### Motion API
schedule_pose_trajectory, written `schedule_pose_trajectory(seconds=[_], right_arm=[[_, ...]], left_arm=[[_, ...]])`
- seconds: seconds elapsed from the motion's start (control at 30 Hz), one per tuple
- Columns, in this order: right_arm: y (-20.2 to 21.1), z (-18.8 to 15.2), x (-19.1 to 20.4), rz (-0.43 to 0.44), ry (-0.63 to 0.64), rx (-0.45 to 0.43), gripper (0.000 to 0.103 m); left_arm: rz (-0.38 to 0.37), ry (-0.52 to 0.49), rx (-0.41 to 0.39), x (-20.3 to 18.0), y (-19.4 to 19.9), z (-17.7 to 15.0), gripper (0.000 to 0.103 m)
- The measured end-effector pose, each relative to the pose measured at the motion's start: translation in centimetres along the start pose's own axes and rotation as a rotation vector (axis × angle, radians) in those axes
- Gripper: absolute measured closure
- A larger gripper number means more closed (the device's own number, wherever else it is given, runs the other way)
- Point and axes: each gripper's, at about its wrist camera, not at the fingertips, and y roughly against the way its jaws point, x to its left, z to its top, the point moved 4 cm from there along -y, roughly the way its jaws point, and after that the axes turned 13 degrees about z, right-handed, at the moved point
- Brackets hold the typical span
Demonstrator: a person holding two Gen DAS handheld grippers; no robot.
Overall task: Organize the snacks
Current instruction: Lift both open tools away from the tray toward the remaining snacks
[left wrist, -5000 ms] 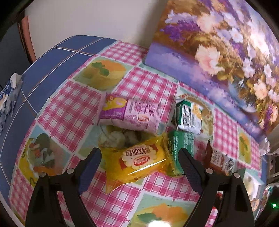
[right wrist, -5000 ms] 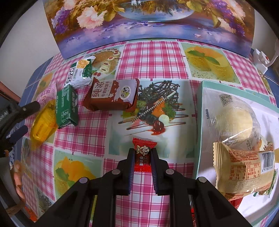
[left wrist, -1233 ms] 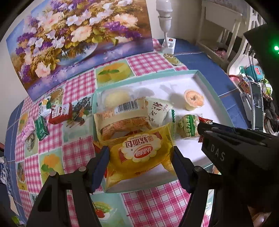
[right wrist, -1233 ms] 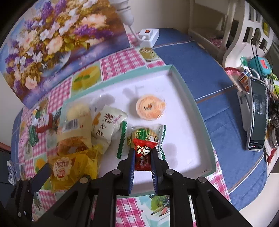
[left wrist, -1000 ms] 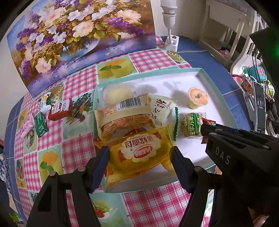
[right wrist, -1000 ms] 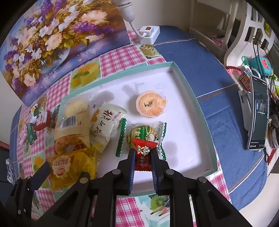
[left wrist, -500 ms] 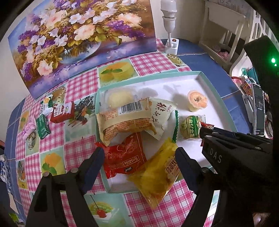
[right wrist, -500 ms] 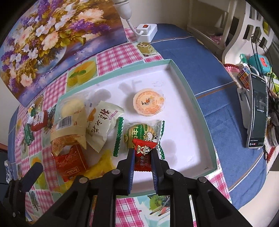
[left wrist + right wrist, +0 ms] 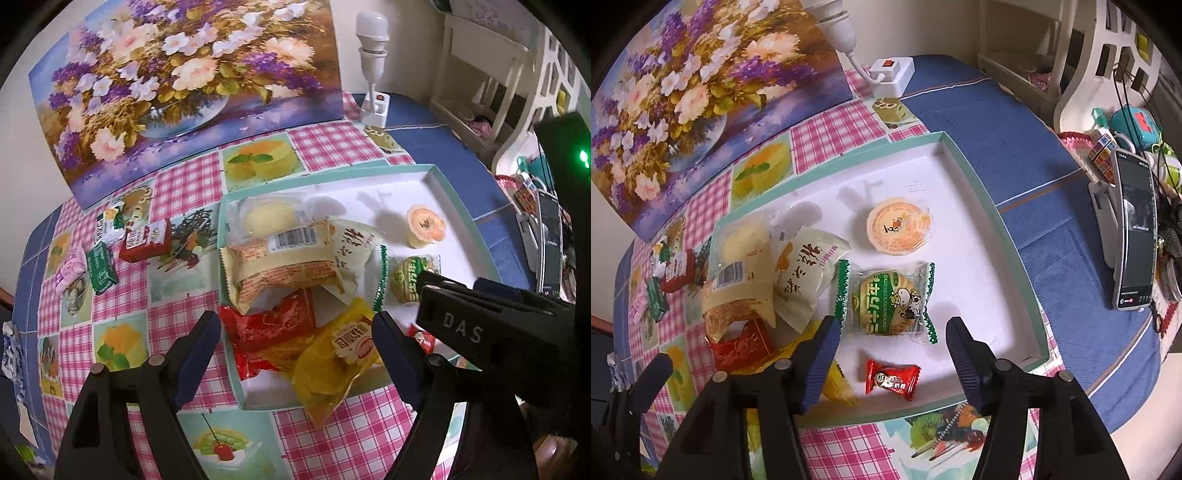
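A white tray with a teal rim (image 9: 447, 184) (image 9: 982, 199) holds several snacks. My left gripper (image 9: 295, 339) is open above the tray's near left corner. The yellow bread pack (image 9: 336, 362) lies loose below it, hanging over the tray's front rim, beside a red snack bag (image 9: 269, 332). My right gripper (image 9: 892, 343) is open over the tray's front. The small red candy (image 9: 892, 378) lies on the tray floor between its fingers, below a green-edged cake pack (image 9: 886, 299). The right gripper's body (image 9: 491, 332) shows at the right of the left wrist view.
A brown-red pack (image 9: 146, 240), a green box (image 9: 101, 266), a pink pack (image 9: 70, 269) and a white-green carton (image 9: 109, 221) lie on the checked cloth left of the tray. A flower painting (image 9: 184, 81) stands behind. A phone (image 9: 1136, 236) stands at the right.
Both grippers have opened. The yellow bread pack dropped from the left gripper onto the tray's front edge. The red candy dropped from the right gripper onto the tray floor.
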Motion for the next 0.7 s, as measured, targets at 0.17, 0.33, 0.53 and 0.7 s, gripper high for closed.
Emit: schedule_pose_trajectory(seconds=[0.17, 0.33, 0.53, 0.7], right_arm=[[0.0, 0.0, 0.0, 0.009, -0.006, -0.013, 0.026], [0.2, 0.2, -0.2, 0.028, -0.023, -0.036, 0.014], [0.6, 0.3, -0.4, 0.019, -0.026, -0.063, 0.0], [0.7, 0.5, -0.2, 0.017, -0.007, -0.077, 0.0]], left_arm=[[0.016, 0.046, 0.006, 1.3, -0.1, 0.2, 0.014], [0.024, 0.086, 0.007, 2.5, -0.1, 0.4, 0.014], [0.035, 0.155, 0.018, 4.3, -0.4, 0.5, 0.014], [0.054, 0.249, 0.023, 6.9, -0.8, 0.7, 0.014]])
